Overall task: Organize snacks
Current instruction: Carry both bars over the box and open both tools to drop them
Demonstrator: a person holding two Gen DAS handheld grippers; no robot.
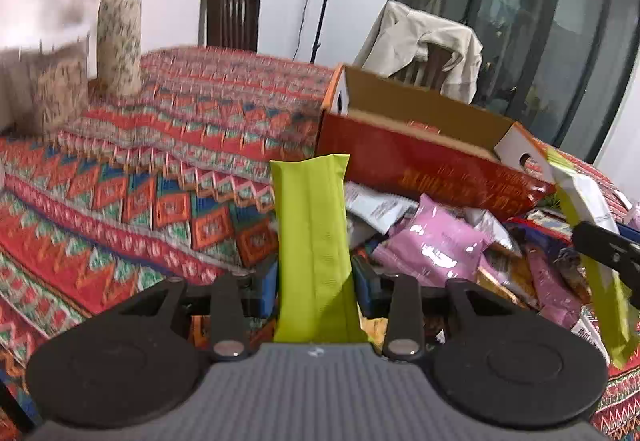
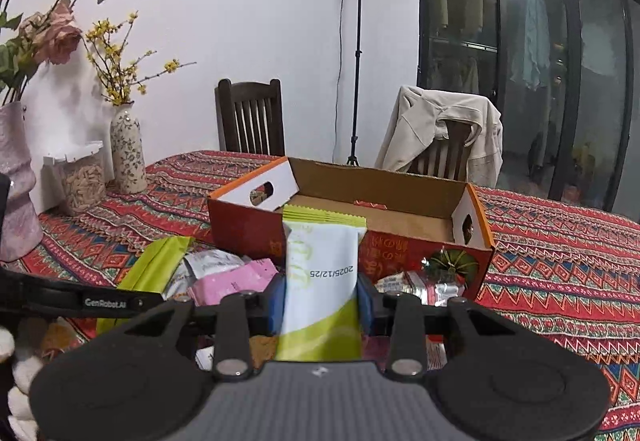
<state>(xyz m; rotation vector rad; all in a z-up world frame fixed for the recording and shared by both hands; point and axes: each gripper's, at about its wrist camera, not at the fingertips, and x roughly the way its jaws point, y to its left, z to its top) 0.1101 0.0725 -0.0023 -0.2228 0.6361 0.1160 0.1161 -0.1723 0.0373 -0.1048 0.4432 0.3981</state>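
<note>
1. Right now the left gripper (image 1: 314, 277) is clenched on a green packet (image 1: 310, 225), which stands upright between its blue pads, its plain back toward the camera.
2. Over on the right, the right gripper (image 2: 321, 295) grips a white-and-green packet (image 2: 322, 269), also upright, with the date 2025/12/25 printed upside down on it.
3. Both packets are held up above the snack pile (image 1: 432, 241), just in front of the red box (image 2: 360, 225).
4. That box sits open on the patterned tablecloth (image 2: 560, 253), its cardboard floor showing bare, white handle flaps up at both ends.
5. Pink packets (image 1: 436, 241) and white ones lie jumbled in the pile, against the near side of the box.
6. In the left wrist view, the right gripper's packet shows at the far right edge, tilted; in the right wrist view, the left gripper's packet peeks in at the left.
7. Farther back on the left stands a flowered vase (image 2: 128, 153) with yellow sprigs, a jar (image 2: 82, 177) beside it.
8. Behind the table, a dark chair (image 2: 250, 117) and a second chair draped with a beige jacket (image 2: 444, 129).
</note>
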